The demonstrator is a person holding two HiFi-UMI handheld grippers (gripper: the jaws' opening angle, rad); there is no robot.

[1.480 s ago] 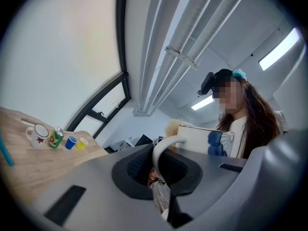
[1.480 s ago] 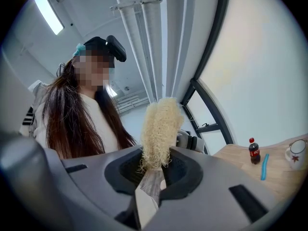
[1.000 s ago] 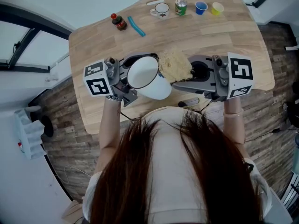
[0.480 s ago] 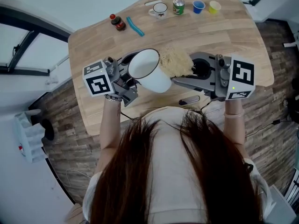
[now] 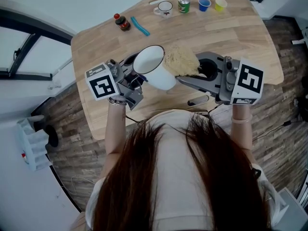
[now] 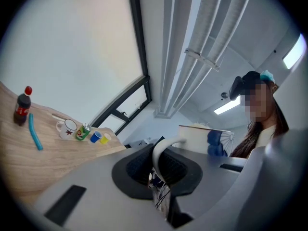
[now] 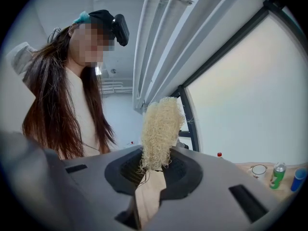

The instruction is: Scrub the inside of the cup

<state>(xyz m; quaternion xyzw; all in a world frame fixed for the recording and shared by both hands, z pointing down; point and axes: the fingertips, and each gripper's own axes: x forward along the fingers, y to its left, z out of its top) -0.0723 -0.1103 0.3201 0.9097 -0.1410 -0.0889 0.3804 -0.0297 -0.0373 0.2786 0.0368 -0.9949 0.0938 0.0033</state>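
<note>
A white cup (image 5: 155, 71), a straw-yellow scrubber (image 5: 180, 61), a pale wood-grain bench (image 5: 236, 37) and a green can (image 5: 184, 5) are seen.

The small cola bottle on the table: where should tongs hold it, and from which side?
The cola bottle stands upright, so probably grip its dark body below the red cap, level, from the person's side; a blue stick lies close on its right.

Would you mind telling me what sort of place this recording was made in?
Probably an office or lab-style room rather than a kitchen: a wooden table on a plank floor, a large window, and exposed ceiling pipes.
</note>
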